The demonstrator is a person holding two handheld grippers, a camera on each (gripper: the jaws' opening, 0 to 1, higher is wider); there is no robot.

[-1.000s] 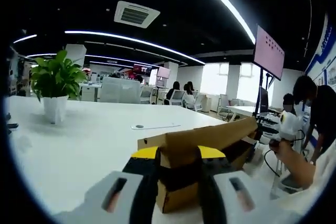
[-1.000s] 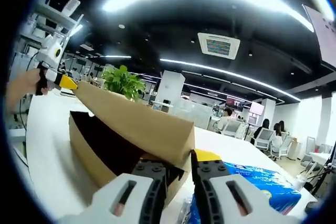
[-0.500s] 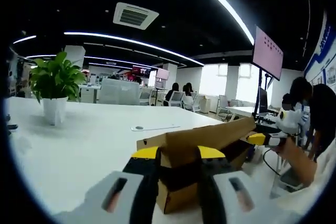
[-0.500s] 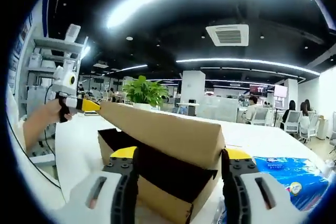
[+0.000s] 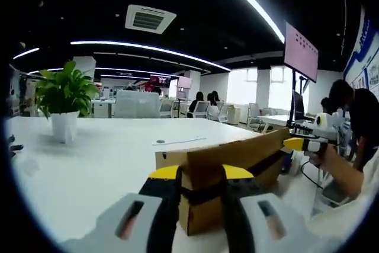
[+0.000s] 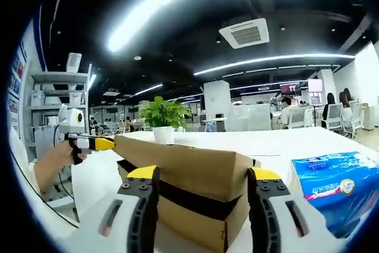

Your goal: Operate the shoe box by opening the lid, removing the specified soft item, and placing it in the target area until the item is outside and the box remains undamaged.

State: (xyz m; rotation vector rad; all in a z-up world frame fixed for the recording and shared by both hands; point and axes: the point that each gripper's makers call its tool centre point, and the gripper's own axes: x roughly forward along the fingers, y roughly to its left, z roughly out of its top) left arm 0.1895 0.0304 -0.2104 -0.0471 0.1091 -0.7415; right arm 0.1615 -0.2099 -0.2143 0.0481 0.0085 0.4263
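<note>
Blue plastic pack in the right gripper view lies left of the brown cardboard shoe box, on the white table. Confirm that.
Not so: in the right gripper view the blue plastic pack lies right of the brown cardboard shoe box, on the white table.

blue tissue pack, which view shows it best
The right gripper view: the blue tissue pack lies on the white table right of the cardboard box, printed face visible. The left gripper view gives nothing of it.
</note>
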